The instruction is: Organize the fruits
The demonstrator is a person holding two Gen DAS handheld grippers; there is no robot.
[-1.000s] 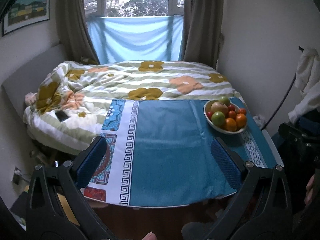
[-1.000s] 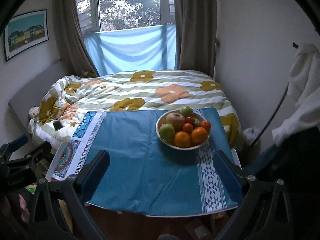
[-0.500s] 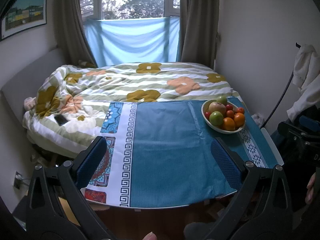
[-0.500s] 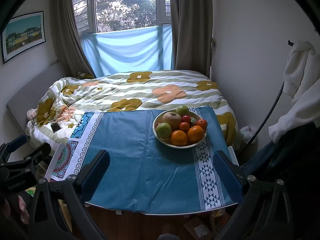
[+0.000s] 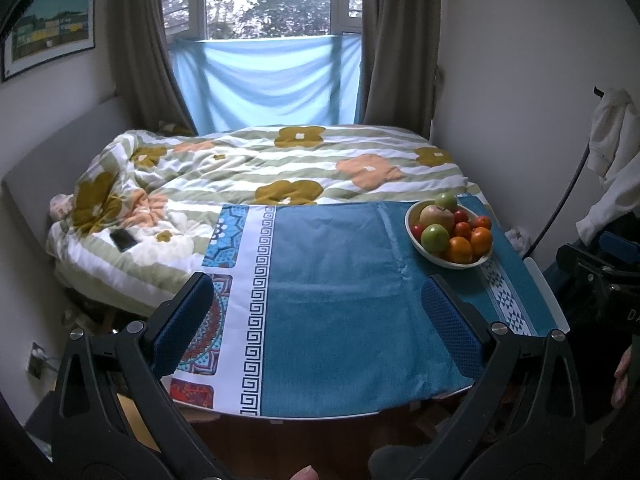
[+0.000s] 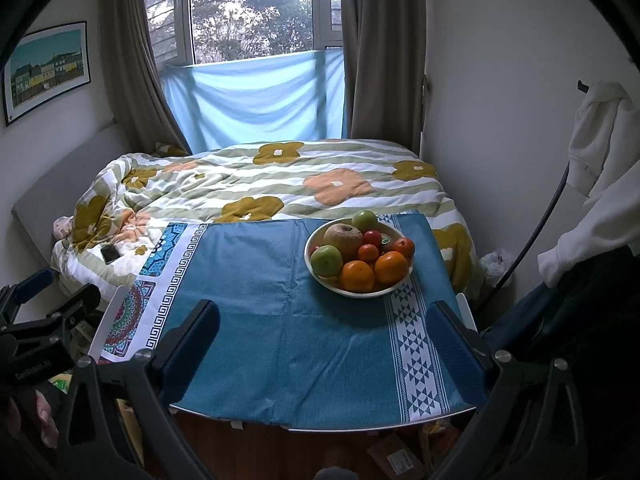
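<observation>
Room: bedroom, daylight through the window point(image 6: 252, 8), and a bench point(image 6: 466, 308) pushed up against the foot of the bed point(image 6: 280, 176).
Bench cover: teal cloth point(image 6: 288, 320) with a patterned white band on each side, spread flat across the top.
Fruit bowl: white bowl point(image 6: 362, 291) sitting on the far right part of the cloth, close to the bed edge.
Fruit: all of it in the bowl, a big reddish apple point(image 6: 347, 238) at the back, a green apple point(image 6: 327, 261) on the left, two oranges point(image 6: 357, 276) at the front, small red fruits in the middle and another green fruit point(image 6: 364, 220) at the far rim.
Right gripper point(image 6: 320, 340): jaws spread wide, nothing between them, hovering over the near edge of the bench, bowl ahead and well apart.
Left gripper point(image 5: 316, 320): jaws wide apart too, empty, over the near left side of the cloth; bowl point(image 5: 448, 262) off to its far right.
Bed extras: floral duvet, dark phone point(image 5: 123, 239) lying on its left side.
Walls: framed picture point(image 6: 48, 68) on the left, white garment point(image 6: 600, 184) hanging on the right.
</observation>
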